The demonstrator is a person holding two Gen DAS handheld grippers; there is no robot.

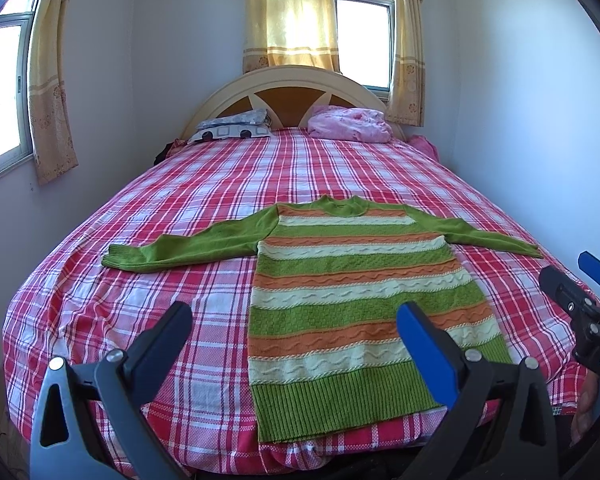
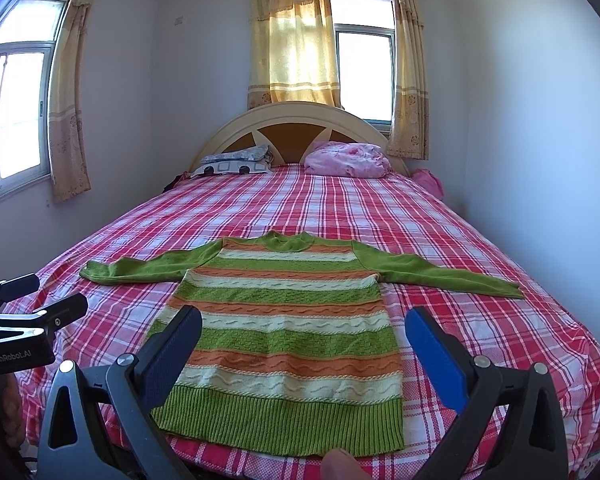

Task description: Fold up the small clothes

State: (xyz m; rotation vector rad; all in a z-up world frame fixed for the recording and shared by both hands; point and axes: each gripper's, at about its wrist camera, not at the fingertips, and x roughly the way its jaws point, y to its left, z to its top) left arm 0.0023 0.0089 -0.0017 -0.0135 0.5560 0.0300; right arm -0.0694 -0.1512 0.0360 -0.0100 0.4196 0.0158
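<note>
A small knit sweater (image 1: 356,300) with green, orange and cream stripes lies flat, face up, on the bed, its green sleeves spread out to both sides and its hem nearest me. It also shows in the right wrist view (image 2: 288,332). My left gripper (image 1: 296,320) is open and empty, hovering above the hem end near the sweater's left edge. My right gripper (image 2: 304,324) is open and empty, hovering above the hem. The right gripper also shows at the right edge of the left wrist view (image 1: 580,288), and the left gripper at the left edge of the right wrist view (image 2: 28,300).
The bed (image 1: 148,280) has a red, pink and white plaid sheet. A patterned pillow (image 1: 232,128) and a pink bundle (image 1: 352,124) lie by the rounded headboard (image 1: 292,88). Walls stand close on both sides. Curtained windows are behind and to the left.
</note>
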